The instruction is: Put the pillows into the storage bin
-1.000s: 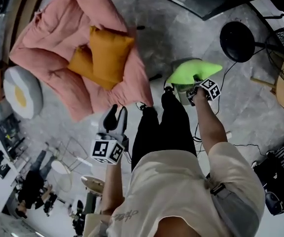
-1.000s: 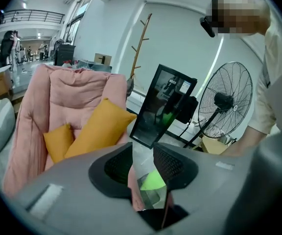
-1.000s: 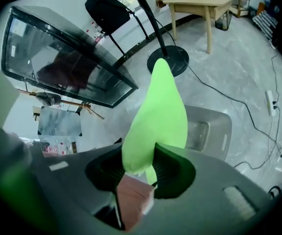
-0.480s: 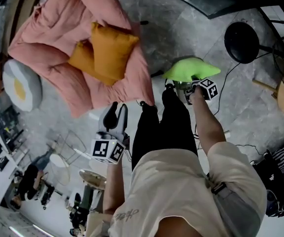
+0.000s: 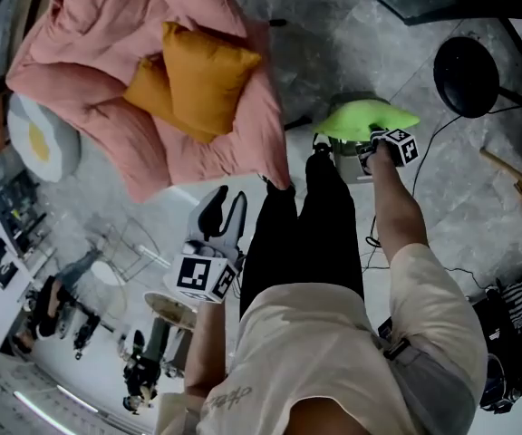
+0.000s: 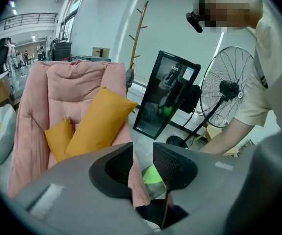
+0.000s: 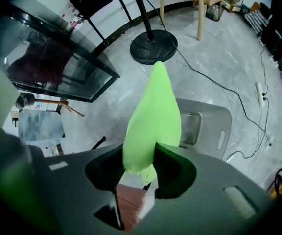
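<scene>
My right gripper [image 5: 366, 149] is shut on one end of a bright green pillow [image 5: 366, 119], which hangs just above the grey storage bin [image 5: 347, 163]. In the right gripper view the green pillow [image 7: 153, 119] runs out from between the jaws of the right gripper [image 7: 148, 168], over the bin's [image 7: 207, 129] open top. My left gripper [image 5: 222, 216] is open and holds nothing, beside the person's legs. A large orange pillow [image 5: 205, 78] and a small orange pillow [image 5: 149, 93] lie on the pink quilted seat [image 5: 80, 53]; the left gripper [image 6: 142, 163] points toward them.
A black round fan base [image 5: 465, 75] and cables lie on the floor right of the bin. A dark glass-fronted cabinet [image 6: 165, 94] and a standing fan [image 6: 226, 89] are behind it. An egg-shaped cushion [image 5: 34, 139] lies left of the pink seat.
My right gripper has come down with the green pillow, closer to the bin. The left gripper has sunk a little and stays open.
</scene>
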The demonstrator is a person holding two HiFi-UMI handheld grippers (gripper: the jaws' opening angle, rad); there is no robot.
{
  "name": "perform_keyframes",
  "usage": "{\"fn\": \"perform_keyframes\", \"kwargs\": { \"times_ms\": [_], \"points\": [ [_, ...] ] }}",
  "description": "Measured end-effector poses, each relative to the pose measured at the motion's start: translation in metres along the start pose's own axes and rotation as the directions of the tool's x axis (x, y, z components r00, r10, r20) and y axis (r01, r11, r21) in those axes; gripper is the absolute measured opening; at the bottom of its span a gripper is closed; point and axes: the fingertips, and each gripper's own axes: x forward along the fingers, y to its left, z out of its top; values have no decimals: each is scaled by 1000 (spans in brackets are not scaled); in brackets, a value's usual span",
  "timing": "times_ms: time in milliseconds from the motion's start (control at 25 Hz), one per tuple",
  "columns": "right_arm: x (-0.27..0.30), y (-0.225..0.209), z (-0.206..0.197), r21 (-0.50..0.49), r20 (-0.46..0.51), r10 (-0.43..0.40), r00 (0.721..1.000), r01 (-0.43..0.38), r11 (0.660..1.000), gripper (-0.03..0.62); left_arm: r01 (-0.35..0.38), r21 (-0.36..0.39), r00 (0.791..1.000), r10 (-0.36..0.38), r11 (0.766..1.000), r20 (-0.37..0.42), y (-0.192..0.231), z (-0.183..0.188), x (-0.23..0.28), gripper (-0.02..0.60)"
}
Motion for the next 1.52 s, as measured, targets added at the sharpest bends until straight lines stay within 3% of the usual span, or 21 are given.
{"fn": "perform_keyframes", "kwargs": {
  "times_ms": [240, 400, 560, 720, 1000, 1200, 1360, 1520],
  "points": [
    [15, 7, 5, -66, -1, 72, 997, -72, 995, 175, -11, -15, 1000, 11, 1000, -14, -1, -13, 9, 138],
    [10, 7, 0, -123, -22, 50, 999, -52, 991, 236, 5, -11, 1000, -5, 1000, 4, -10, -14, 7, 138],
    [-15, 19, -11, -184, -49, 57, 997, -65, 981, 276, 17, -18, 997, -16, 1000, 71, -15, -6, -6, 126],
    [-50, 36, -26, -198, -57, 141, 988, -150, 969, 281, 28, -32, 990, -23, 999, 138, -15, 3, -21, 126],
    [-111, 73, -37, -334, -81, 237, 968, -251, 909, 295, 45, 29, 964, -51, 999, 262, -16, 22, -46, 116],
    [-160, 85, -64, -428, -106, 305, 946, -320, 845, 304, 32, 42, 943, -44, 999, 331, -3, 20, -83, 109],
    [-201, 97, -109, -440, -134, 385, 913, -403, 803, 305, 19, 49, 928, -36, 999, 371, 21, 11, -120, 112],
    [-248, 126, -153, -465, -166, 496, 852, -511, 723, 310, 7, 78, 906, -39, 997, 422, 41, 11, -152, 115]
  ]
}}
